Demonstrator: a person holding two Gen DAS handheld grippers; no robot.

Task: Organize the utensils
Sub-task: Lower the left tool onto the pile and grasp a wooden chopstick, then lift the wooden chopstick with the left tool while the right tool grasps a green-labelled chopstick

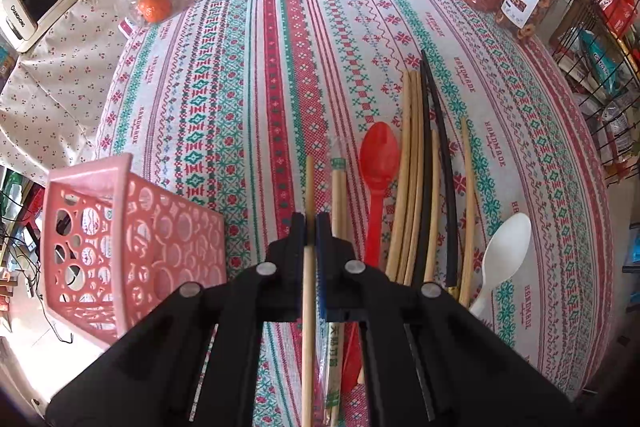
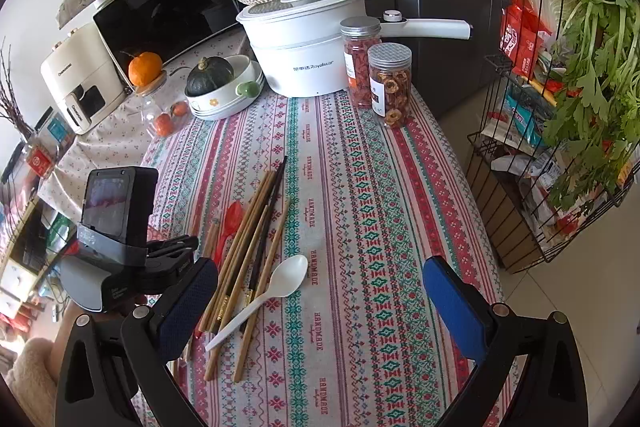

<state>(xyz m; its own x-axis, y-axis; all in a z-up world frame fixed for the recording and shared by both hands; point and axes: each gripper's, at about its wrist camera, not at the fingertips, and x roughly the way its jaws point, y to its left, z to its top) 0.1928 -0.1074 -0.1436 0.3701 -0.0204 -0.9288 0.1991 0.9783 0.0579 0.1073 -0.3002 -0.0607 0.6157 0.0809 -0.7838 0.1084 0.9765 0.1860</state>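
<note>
My left gripper (image 1: 311, 227) is shut on a single wooden chopstick (image 1: 309, 187) that runs between its fingers, above the patterned tablecloth. A pink perforated basket (image 1: 132, 247) lies to its left. To its right lie wrapped chopsticks (image 1: 338, 187), a red plastic spoon (image 1: 378, 167), a bundle of wooden and black chopsticks (image 1: 420, 167) and a white plastic spoon (image 1: 505, 251). My right gripper (image 2: 320, 287) is open and empty above the table. The white spoon (image 2: 280, 283) and the chopstick bundle (image 2: 256, 227) lie just left of its middle. The left gripper's body (image 2: 116, 227) shows at the left.
A white electric pot (image 2: 304, 43), two jars of dried fruit (image 2: 390, 83), a bowl holding a dark squash (image 2: 224, 87) and a glass jar of tangerines (image 2: 164, 111) stand at the table's far end. A wire rack with vegetables (image 2: 560, 107) stands off the table's right edge.
</note>
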